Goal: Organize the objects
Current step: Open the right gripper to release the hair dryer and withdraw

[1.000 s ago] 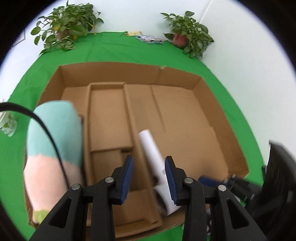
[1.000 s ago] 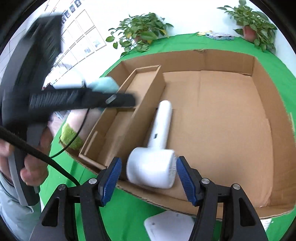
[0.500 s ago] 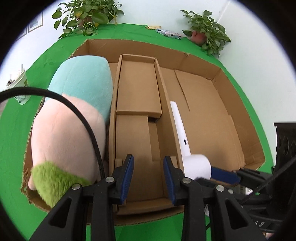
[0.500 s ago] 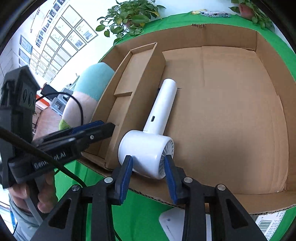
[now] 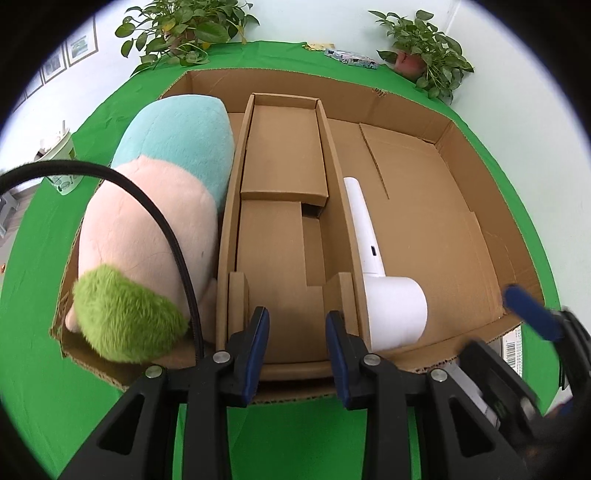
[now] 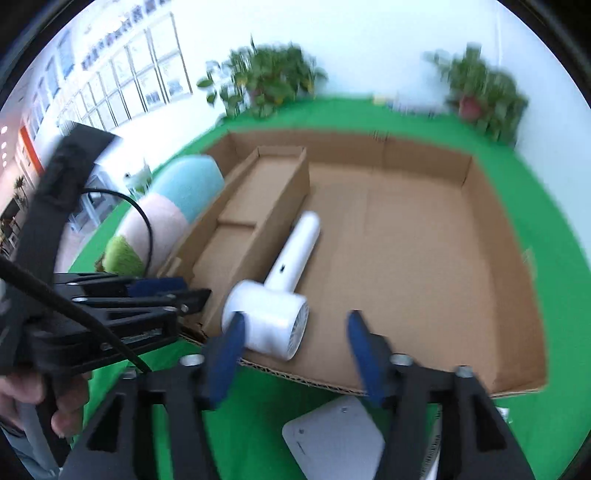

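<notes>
Right wrist view: right gripper [image 6: 293,349], clamped half a second earlier on the white hair dryer [image 6: 275,301], is opening its fingers, releasing it inside the cardboard box [image 6: 509,280]. Left gripper [image 5: 297,341] hovers narrowly parted, empty.

Green cloth table cover [image 5: 122,103] under everything. Two leafy potted plants, far left [image 5: 181,26] and far right [image 5: 424,59]. Framed pictures on left wall [image 6: 122,88]. Small colourful packet [image 5: 351,58] at far edge.
</notes>
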Motion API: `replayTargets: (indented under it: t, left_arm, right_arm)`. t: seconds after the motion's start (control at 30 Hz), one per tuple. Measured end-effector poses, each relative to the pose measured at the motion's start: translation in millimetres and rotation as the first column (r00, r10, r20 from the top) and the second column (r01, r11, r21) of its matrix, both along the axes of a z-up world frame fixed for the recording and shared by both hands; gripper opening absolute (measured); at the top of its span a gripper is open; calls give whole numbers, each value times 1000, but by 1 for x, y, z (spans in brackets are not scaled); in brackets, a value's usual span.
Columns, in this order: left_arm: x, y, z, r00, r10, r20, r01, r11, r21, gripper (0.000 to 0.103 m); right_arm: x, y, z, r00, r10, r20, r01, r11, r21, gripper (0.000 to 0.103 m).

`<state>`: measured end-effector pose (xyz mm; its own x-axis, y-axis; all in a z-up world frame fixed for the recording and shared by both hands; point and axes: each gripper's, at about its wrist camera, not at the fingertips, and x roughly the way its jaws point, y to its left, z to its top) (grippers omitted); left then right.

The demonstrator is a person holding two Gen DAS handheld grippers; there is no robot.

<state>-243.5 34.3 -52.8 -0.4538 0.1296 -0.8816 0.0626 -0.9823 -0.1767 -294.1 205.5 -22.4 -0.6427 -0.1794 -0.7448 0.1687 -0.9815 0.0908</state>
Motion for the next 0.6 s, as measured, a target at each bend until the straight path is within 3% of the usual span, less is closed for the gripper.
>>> replayTargets:
  t: [0.1,0.17,0.27,0.3,0.37,0.4,0.43,0.5,0.6]
  left_arm:
    - [7,3,4,1000,0,-24,0,1000,-16,31]
    - [14,8,13,998,1,-63,-4,998,-60,31]
    - [40,18,38,974,-14,-227,-18,990,-138,31]
    - [53,22,48,956,-23,-294,-25,987,-158,36]
    - [78,29,63,910,-25,-415,-58,981,-185,62]
    - [89,31,68,886,-19,-462,-79,978,-191,83]
    - [102,34,73,853,-11,-521,-105,976,-191,86]
    - [118,38,79,821,-18,-570,-108,977,-186,86]
    - [131,42,79,818,-17,-574,-92,983,-161,86]
  right_arm:
    - [26,0,12,995,-11,-102,12,1000,14,86]
    - [43,-1,18,987,-16,-158,20,999,28,89]
    - [69,-2,25,972,-30,-233,45,997,57,89]
    - [75,-3,25,969,-35,-246,51,997,59,91]
    - [86,-4,25,961,-54,-271,73,995,61,93]
    - [93,-3,26,958,-66,-278,86,994,62,93]
    - [99,-1,27,956,-80,-283,101,993,61,93]
    - [109,1,25,953,-103,-285,124,991,56,93]
    - [118,6,19,955,-133,-267,153,987,58,92]
